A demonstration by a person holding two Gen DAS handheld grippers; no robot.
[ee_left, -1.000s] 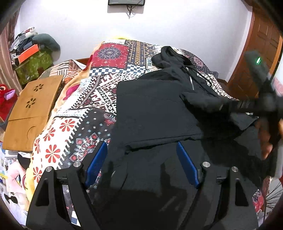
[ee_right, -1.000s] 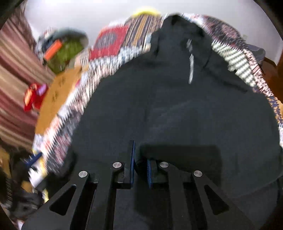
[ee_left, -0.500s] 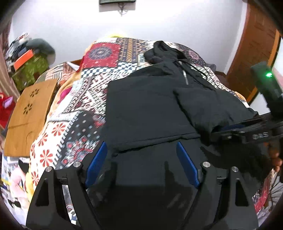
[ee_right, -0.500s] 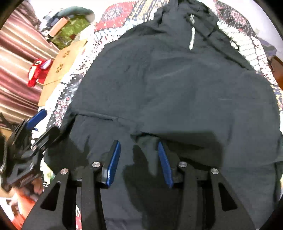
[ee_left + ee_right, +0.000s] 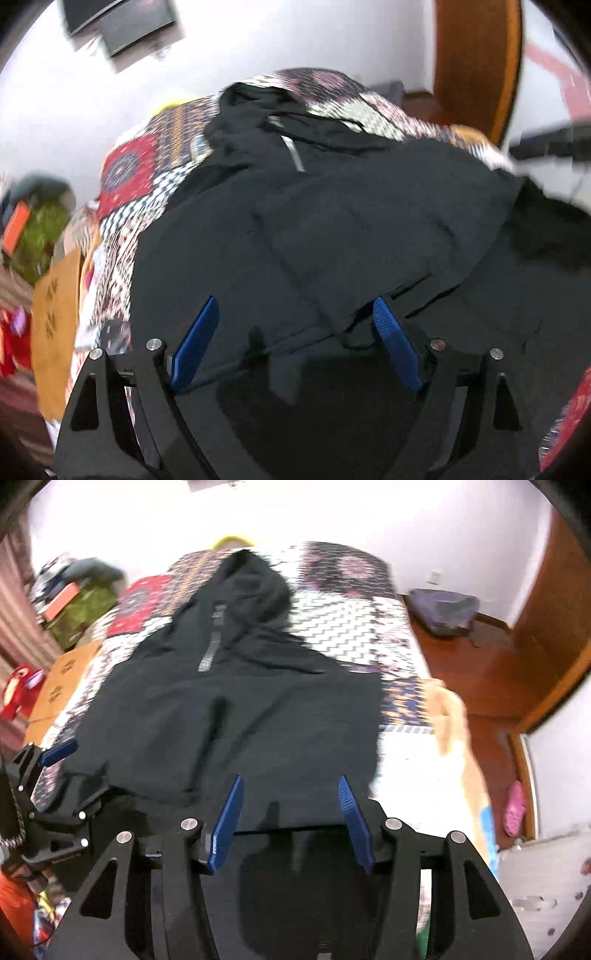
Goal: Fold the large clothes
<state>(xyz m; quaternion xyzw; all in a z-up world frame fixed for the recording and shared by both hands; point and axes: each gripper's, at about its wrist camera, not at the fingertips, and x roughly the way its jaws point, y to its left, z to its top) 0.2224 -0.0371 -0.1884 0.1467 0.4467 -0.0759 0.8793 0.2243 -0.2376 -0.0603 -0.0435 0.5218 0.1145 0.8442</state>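
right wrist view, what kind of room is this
Most likely a bedroom at home: a bed under a patterned quilt, a black hoodie spread on it, a wooden door beside it.

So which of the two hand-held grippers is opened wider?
The left hand-held gripper: its blue pads stand farther apart over the black hoodie than those of the right hand-held gripper.

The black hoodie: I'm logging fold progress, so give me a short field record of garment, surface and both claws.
garment: black hoodie, lying zipper up, hood at the far end
surface: patterned bedspread
sleeves: folded in over the body
left claw: open, above the hem, nothing gripped
right claw: jaws have just been opening, nothing between them, above the hem
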